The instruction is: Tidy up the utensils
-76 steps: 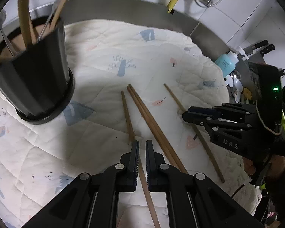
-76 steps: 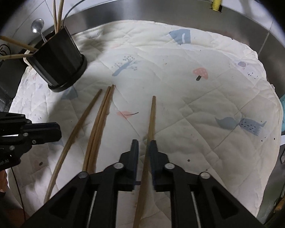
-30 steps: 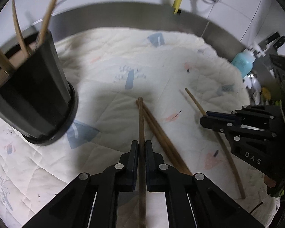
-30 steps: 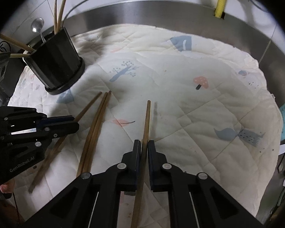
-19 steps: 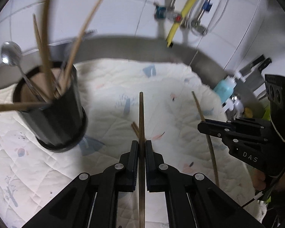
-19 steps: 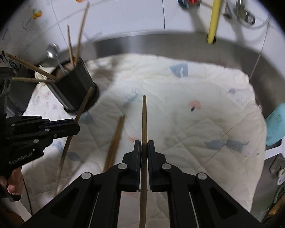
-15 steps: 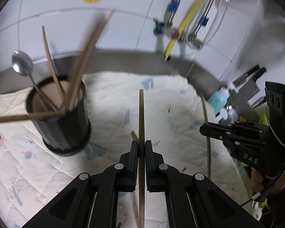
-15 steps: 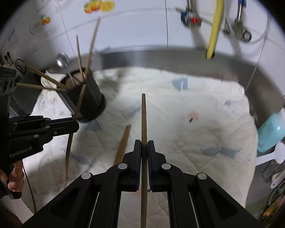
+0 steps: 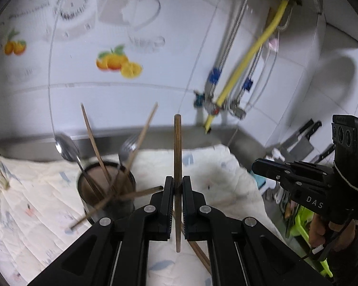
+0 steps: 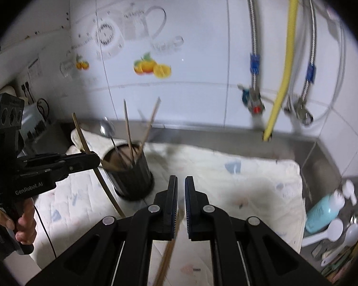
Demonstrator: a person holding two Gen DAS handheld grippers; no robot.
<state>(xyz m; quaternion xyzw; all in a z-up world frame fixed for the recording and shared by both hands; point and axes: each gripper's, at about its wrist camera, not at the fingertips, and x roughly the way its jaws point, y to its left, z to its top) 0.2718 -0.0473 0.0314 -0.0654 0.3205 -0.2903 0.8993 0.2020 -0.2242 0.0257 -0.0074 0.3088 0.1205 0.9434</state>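
Chopsticks are what both claws carry.

Left wrist view: the left gripper (image 9: pixel 178 178) is clenched on a chopstick (image 9: pixel 177 147). The stick stands upright between the fingers, its tip rising against the steel back rim, its lower end hanging below the pads. Left of it stands the black utensil holder (image 9: pixel 107 197) on the quilted cloth (image 9: pixel 35 205), bristling with other chopsticks, a spoon (image 9: pixel 65 147) and a fork (image 9: pixel 127 146). Two loose chopsticks (image 9: pixel 199 252) lie on the cloth just under the fingers. On the right the right gripper (image 9: pixel 256 166) hangs in the air, carried by a hand (image 9: pixel 322 228). What it grips cannot be made out from here. A yellow hose (image 9: pixel 248 57) runs down the tiled wall behind.

Right wrist view: the right gripper (image 10: pixel 181 178) has its jaws nearly together, with no stick showing between the tips. A second chopstick (image 10: pixel 168 250), blurred, slants down and left from between the pads lower down, so it seems pinched near its upper end. On the left, the left gripper (image 10: pixel 96 159), carried by a hand (image 10: pixel 23 224), clamps its chopstick (image 10: pixel 83 140) at mid-length. The stick's upper end stands well above the fingers and its lower end reaches toward the cloth (image 10: pixel 262 190). The utensil holder (image 10: pixel 131 176) sits just beside that gripper's tip. A pale blue bottle (image 10: pixel 322 214) and white spoons (image 10: pixel 334 231) lie off the cloth's right edge.
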